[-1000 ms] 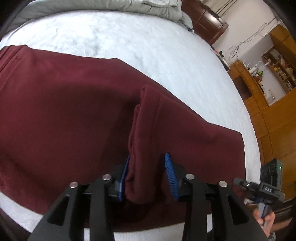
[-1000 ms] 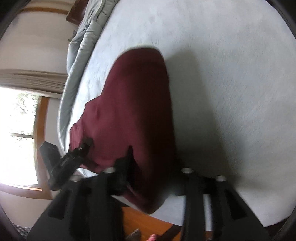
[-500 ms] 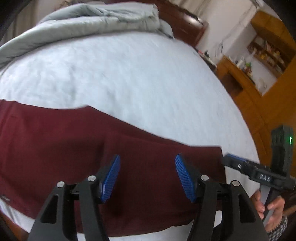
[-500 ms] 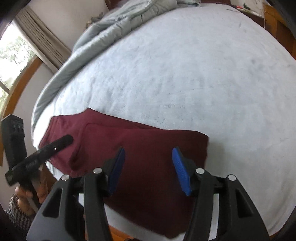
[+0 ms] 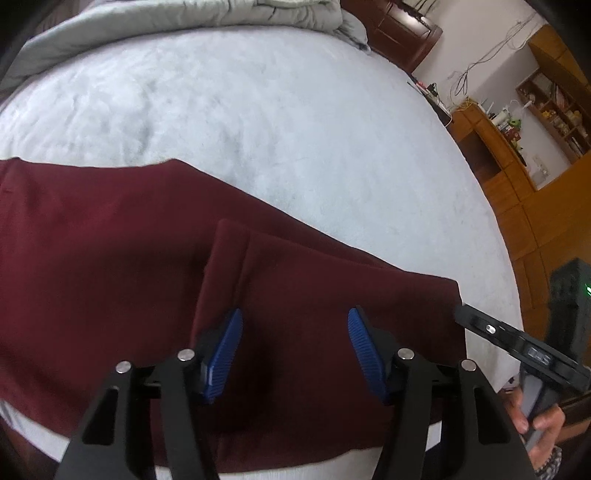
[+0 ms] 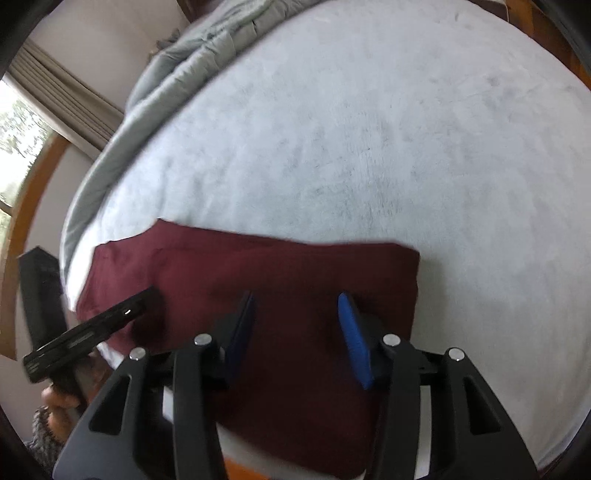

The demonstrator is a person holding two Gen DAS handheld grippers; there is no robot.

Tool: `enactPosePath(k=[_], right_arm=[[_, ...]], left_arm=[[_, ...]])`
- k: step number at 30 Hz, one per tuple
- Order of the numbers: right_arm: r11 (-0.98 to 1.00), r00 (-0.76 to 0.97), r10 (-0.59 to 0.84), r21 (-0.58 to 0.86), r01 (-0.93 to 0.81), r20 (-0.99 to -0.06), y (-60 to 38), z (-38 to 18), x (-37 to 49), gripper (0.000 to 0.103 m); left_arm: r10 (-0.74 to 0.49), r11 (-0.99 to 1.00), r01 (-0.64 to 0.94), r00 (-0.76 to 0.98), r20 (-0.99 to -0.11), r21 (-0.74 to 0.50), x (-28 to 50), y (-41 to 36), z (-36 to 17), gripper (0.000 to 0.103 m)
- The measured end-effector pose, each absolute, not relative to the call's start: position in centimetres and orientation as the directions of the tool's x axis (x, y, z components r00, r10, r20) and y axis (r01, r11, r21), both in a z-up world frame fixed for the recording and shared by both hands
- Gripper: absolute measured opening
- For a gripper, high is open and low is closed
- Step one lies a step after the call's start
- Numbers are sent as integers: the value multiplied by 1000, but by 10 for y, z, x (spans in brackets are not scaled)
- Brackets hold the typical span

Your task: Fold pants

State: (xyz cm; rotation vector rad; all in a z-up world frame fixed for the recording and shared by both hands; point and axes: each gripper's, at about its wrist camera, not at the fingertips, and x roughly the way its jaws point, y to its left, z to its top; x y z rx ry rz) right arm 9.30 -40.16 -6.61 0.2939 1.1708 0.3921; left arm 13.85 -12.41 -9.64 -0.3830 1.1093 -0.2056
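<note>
Dark red pants [image 5: 110, 240] lie flat on the bed near its front edge, with one layer folded over and its edge [image 5: 225, 236] showing. My left gripper [image 5: 294, 314] hovers open just above that folded layer, nothing between its blue pads [image 5: 221, 354]. In the right wrist view the pants [image 6: 295, 266] form a wide band. My right gripper [image 6: 296, 297] hangs above them, its jaws closing a little with only air between the pads, which touch no cloth. A hand [image 5: 535, 424] holds the other tool at the lower right.
The white bed sheet [image 5: 295, 110] stretches far beyond the pants. A grey duvet [image 5: 184, 18] is bunched along the far edge. Wooden shelves and cabinets [image 5: 535, 129] stand to the right of the bed, and a window with a curtain [image 6: 22, 147] is to the left.
My left gripper let go of the fold of cloth it pinched, spread its jaws and rose. My right gripper also came off the pants, lifted and rolled upright. The pants settled flat.
</note>
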Motion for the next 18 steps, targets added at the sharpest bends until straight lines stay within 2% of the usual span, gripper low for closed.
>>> enactPosePath(k=[4,8,10,11,15,18], right_arm=[[909,320,417,393,-140,-850,-409,-68,54,48],[911,265,411,401,-92,-873,-412,-103,43,47],[901,275,429,429,-64,-860,-414,-113,47,48],[898,270,435,436,-61,-859,-414,-112,49,52],[892,268,446,447,-62,-854,-414,-94,48,54],[853,312,514,516,-83,-799,-416,-71,38,56]], left_arm=[[-351,923,5,421,-836,-385,122,-134,-102,61],[-331,936,30,408,-851,-350,119,-142,-126,62],[-330,939,47,401,-854,-341,121,-144,-130,66],[-339,936,48,391,-856,-350,122,-144,-129,68],[-384,911,10,380,-842,-412,120,-126,-113,65],[-374,906,-26,415,-829,-422,111,-97,-92,66]])
